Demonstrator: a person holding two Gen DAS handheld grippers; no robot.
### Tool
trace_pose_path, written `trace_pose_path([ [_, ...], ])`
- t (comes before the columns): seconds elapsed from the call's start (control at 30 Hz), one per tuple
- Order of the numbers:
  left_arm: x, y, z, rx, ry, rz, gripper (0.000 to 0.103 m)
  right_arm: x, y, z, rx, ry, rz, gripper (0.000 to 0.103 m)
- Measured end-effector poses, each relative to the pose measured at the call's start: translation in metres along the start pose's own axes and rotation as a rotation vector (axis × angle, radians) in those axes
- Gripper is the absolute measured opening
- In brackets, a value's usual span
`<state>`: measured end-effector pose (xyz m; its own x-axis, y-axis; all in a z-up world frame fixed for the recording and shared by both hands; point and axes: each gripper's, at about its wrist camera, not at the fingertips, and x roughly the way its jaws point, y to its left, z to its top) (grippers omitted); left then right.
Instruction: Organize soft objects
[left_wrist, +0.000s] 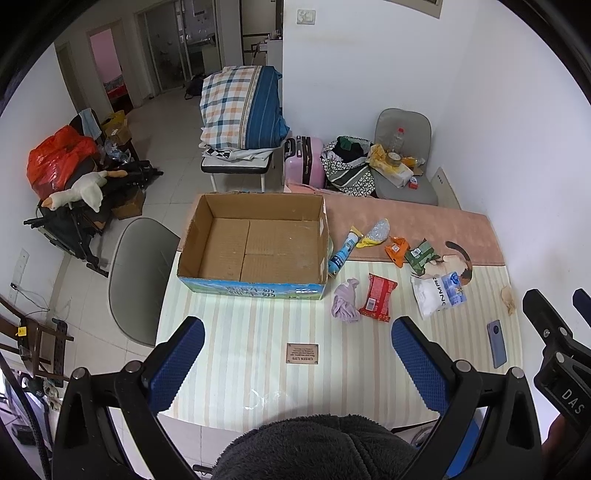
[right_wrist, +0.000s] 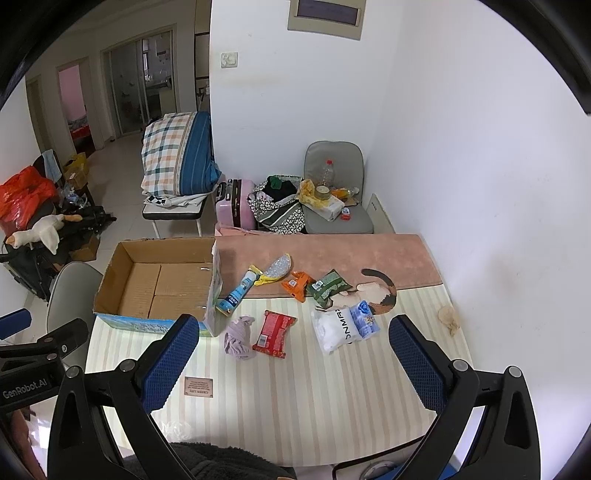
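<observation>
Soft items lie scattered on the striped table to the right of an open cardboard box, none inside it. Lilac cloth bunched up, folds hard to read, long axis running roughly toward and away from the cameras; touching or just beside it on the right, a red packet, long axis the same way, print too small to make out. White-and-blue pouch further right, lettering only partly legible, tilted. Behind these: a blue tube leaning diagonally with its dark end close to the box's right wall, a yellow-edged clear bag, an orange packet, a green packet, these three on the pink cat-print mat. Crumpled beige scrap near the table's right edge, identity unclear. Blue phone lies flat in the left view; it does not show in the right view. Left gripper spread wide, holding nothing, hovering above the table by a small brown label. Right gripper likewise wide apart, nothing between the pads. A dark fleece garment cuts off the table's near edge.
</observation>
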<state>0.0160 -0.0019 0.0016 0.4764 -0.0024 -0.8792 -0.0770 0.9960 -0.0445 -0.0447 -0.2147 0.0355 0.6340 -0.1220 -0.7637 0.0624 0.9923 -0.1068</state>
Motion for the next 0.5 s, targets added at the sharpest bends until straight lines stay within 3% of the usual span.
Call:
trace_pose_path([
  [0.5,-0.0018,0.0005,0.0053,0.0,-0.004,0.004,0.103,-0.0028,-0.0021,0.0032,0.001,-0.007,0.008,0.103],
])
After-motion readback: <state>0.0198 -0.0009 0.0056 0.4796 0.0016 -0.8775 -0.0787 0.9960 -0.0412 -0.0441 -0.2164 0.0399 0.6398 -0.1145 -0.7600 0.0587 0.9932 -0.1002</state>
